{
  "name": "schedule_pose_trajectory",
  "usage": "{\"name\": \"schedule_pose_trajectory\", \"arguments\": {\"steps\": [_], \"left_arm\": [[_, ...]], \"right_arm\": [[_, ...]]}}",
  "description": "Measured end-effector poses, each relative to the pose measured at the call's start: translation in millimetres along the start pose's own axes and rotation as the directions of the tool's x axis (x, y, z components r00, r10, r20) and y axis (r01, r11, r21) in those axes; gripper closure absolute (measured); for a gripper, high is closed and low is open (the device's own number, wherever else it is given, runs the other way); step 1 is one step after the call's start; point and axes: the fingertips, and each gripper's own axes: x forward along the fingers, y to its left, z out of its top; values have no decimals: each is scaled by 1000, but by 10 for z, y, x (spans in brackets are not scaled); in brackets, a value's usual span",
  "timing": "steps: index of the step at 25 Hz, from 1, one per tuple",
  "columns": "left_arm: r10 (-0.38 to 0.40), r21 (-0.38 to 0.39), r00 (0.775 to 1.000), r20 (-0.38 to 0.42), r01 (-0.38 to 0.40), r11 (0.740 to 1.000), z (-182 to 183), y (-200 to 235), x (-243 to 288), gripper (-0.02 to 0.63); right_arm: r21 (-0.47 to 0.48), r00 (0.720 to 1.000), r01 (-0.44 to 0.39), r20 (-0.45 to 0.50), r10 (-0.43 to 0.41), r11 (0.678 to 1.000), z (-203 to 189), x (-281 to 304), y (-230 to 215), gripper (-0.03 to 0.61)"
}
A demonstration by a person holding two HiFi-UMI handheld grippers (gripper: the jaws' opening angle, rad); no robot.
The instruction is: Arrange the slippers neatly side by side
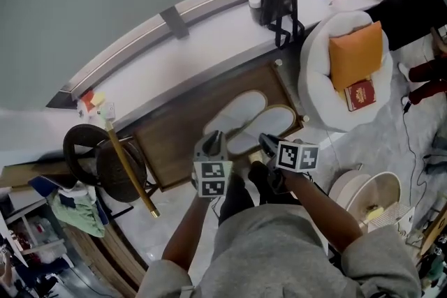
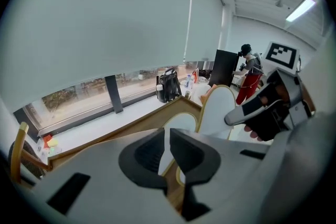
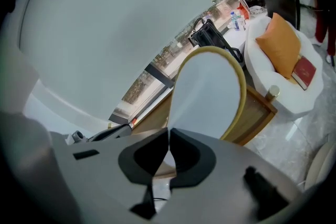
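1. A low wooden tabletop (image 1: 171,139) stands beside the white window ledge (image 1: 209,38), and both slippers are on or just over it.
2. A white armchair (image 1: 318,80) holds an orange cushion (image 1: 356,56) and a red book (image 1: 360,94), whose gold cover print is too small to read.
3. The left slipper (image 1: 237,112) and right slipper (image 1: 276,123) are white with gold trim. They sit side by side with their edges touching. Their long axes are about parallel, with heels toward the person and toes toward the ledge.
4. The left hand-held gripper (image 1: 213,144) is clenched on the left slipper's heel edge.
5. The right hand-held gripper (image 1: 267,143) is clenched on the right slipper's heel edge.
6. Each marker cube shows only black-and-white square patterns.
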Motion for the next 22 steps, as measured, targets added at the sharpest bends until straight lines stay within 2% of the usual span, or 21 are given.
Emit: {"name": "schedule_pose_trajectory", "arguments": {"steps": [3, 5, 6, 9, 12, 15, 18, 20, 22], "left_arm": [[-17, 12, 1000, -19, 17, 1000, 26, -136, 194, 576], [-25, 29, 999, -35, 26, 999, 20, -216, 321, 496], [-28, 45, 999, -44, 29, 999, 10, -253, 386, 480], [-41, 119, 995, -87, 51, 992, -47, -382, 617, 454], [-50, 214, 988, -149, 82, 973, -187, -502, 897, 403], [-21, 304, 981, -195, 80, 949, -312, -511, 1122, 396], [19, 350, 977, -214, 58, 935, -337, -496, 1291, 396], [56, 363, 976, -212, 25, 931, -323, -441, 1365, 399], [67, 339, 975, -211, 9, 941, -301, -414, 1404, 424]], "right_arm": [[-14, 1000, 3, -11, -3, 1000, 68, -38, -151, 548], [-21, 1000, 3, -22, -3, 1000, 102, -55, -251, 548], [-22, 1000, 4, -27, -4, 1000, 117, -63, -303, 548], [-21, 999, 13, -36, -13, 1000, 168, -93, -473, 548], [-19, 998, 31, -48, -31, 999, 204, -108, -629, 548], [-12, 998, 34, -59, -34, 999, 224, -97, -697, 548], [-12, 997, 34, -64, -35, 999, 269, -94, -748, 548], [-15, 997, 32, -66, -33, 999, 292, -75, -765, 548], [-18, 997, 32, -69, -33, 999, 312, -63, -782, 548]]}}
